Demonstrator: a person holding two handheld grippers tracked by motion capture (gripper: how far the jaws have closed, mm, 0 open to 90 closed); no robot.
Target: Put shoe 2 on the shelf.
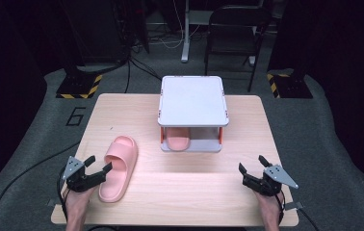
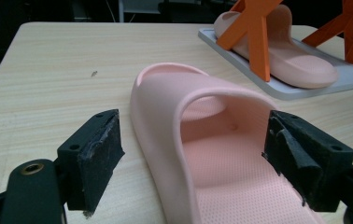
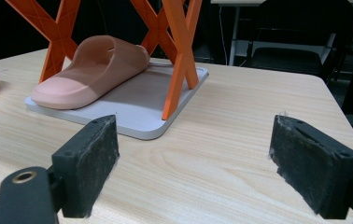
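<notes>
pale woodgrain table (image 1: 180,178), smooth pink foam slipper (image 1: 118,168) between wide-open left claw (image 1: 98,166), ungripped.

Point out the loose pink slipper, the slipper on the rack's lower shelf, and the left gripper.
loose pink slipper (image 1: 118,168): high view, strap and footbed.
slipper on the rack's lower shelf (image 3: 90,70): right gripper view, strap.
left gripper (image 1: 98,165): high view, between fingertips.

Lab: hazard-striped stand bases (image 1: 79,88), floor cables (image 1: 136,57), numbered grey mat (image 1: 35,139).
</notes>
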